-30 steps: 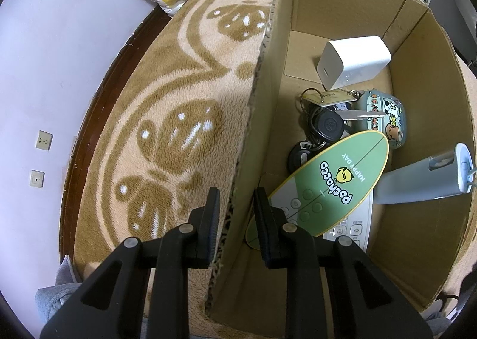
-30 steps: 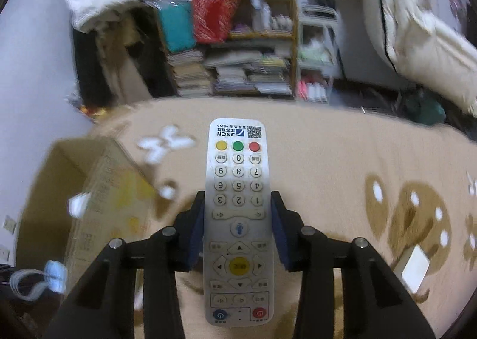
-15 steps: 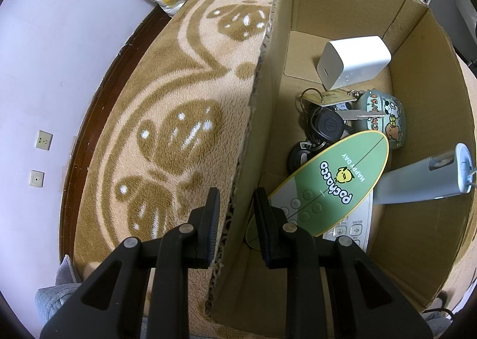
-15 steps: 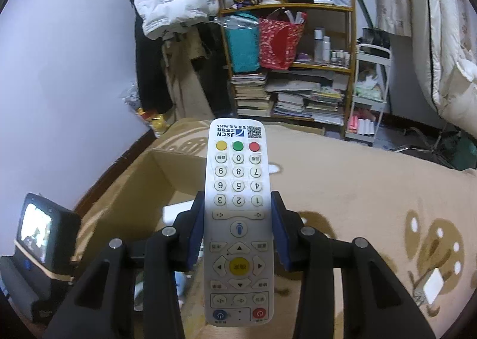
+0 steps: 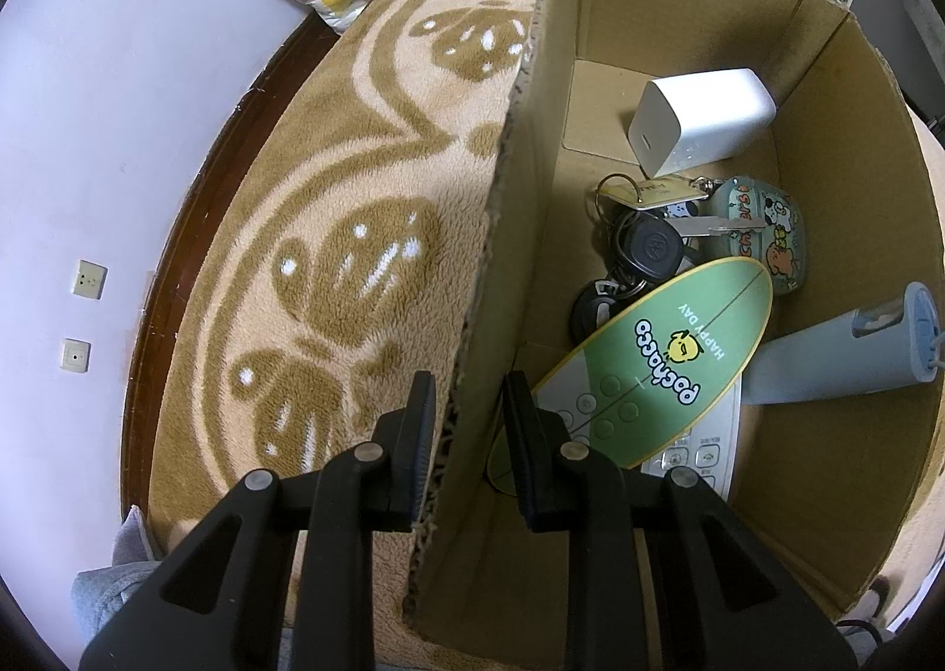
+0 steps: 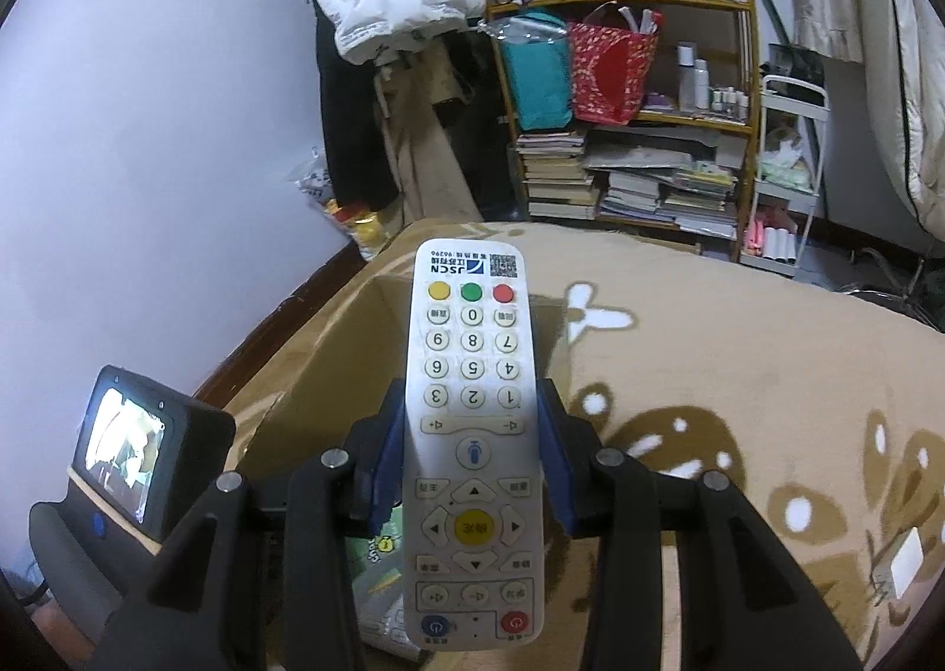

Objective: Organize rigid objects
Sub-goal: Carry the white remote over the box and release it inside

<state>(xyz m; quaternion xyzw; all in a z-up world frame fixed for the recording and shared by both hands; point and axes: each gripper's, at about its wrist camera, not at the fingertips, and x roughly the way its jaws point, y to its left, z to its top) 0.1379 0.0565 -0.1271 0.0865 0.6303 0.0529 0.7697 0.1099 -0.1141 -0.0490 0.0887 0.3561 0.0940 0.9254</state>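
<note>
My left gripper [image 5: 469, 435] is shut on the near left wall of a brown cardboard box [image 5: 514, 210], one finger outside and one inside. Inside lie a white charger block [image 5: 700, 121], a bunch of keys [image 5: 644, 240], a cartoon-print case [image 5: 762, 234], a green oval "Pochacco" card [image 5: 661, 364] over a white remote [image 5: 697, 446], and a grey-blue cylinder [image 5: 838, 358]. My right gripper [image 6: 472, 452] is shut on a white JSCN remote control [image 6: 472, 435], held above the box [image 6: 331, 375], buttons up.
The box stands on a tan patterned blanket [image 5: 331, 234] beside a pale wall [image 5: 88, 139]. The left gripper's screen unit [image 6: 130, 464] is at lower left in the right wrist view. A cluttered bookshelf [image 6: 626, 139] and hanging coats [image 6: 384, 9] stand behind.
The right gripper swung left with the remote, from over the open blanket to above the box. The left gripper and the box have not moved.
</note>
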